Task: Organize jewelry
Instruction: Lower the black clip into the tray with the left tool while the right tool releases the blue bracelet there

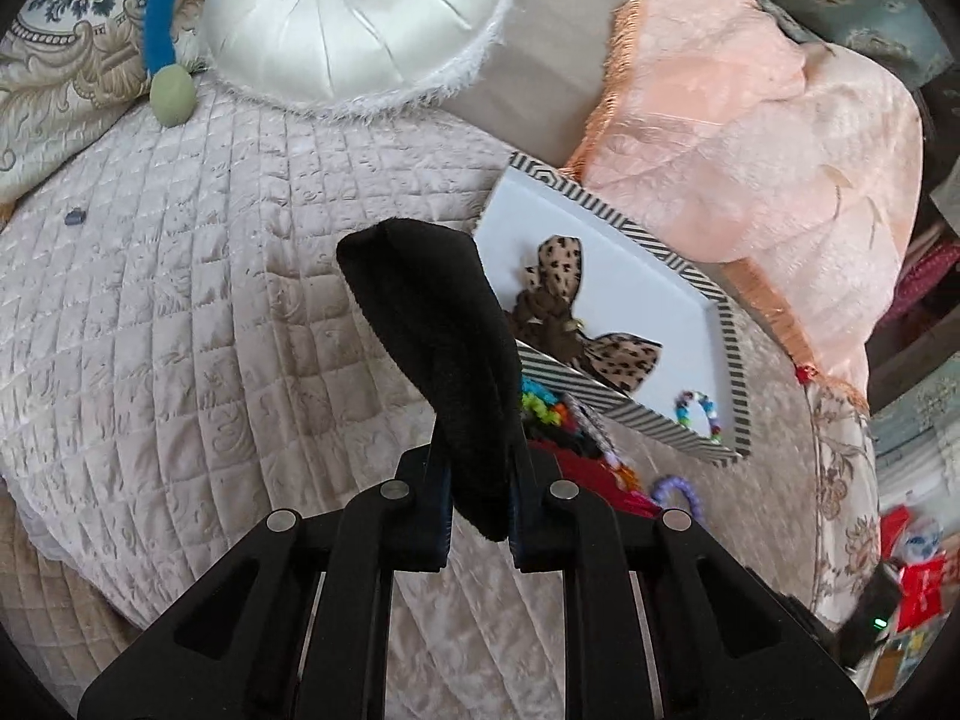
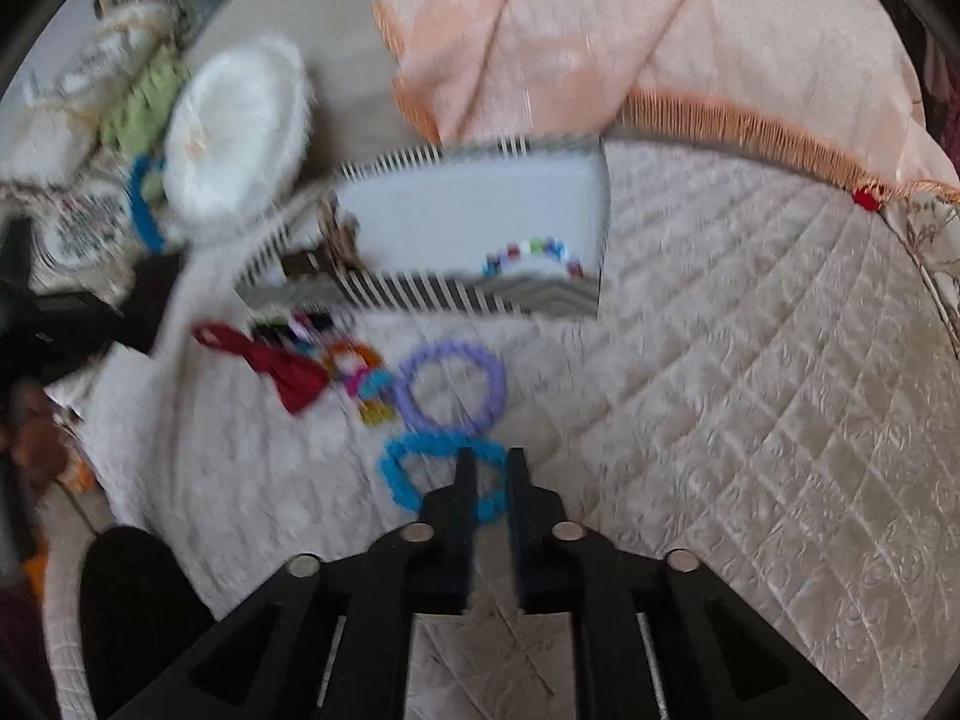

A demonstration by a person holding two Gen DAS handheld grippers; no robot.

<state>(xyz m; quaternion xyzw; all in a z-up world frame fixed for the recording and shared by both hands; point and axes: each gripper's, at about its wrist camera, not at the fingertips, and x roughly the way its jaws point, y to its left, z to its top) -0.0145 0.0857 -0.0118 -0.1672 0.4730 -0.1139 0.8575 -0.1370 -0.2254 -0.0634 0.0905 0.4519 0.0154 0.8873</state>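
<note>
Now our left gripper (image 1: pixel 480 510) pinches a black velvet band (image 1: pixel 438 348), while the right gripper (image 2: pixel 492 468) holds narrow fingers around the blue bead bracelet (image 2: pixel 414 468) on the bed (image 2: pixel 750 360). Beyond lies the striped tray (image 1: pixel 729 324); next, we judge, both pieces go there.

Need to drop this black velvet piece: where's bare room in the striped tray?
The tray's white floor is bare at its far corner, beyond the leopard bow. The near end holds the beaded bracelet. Crowded: the accessory pile along its front edge.
</note>
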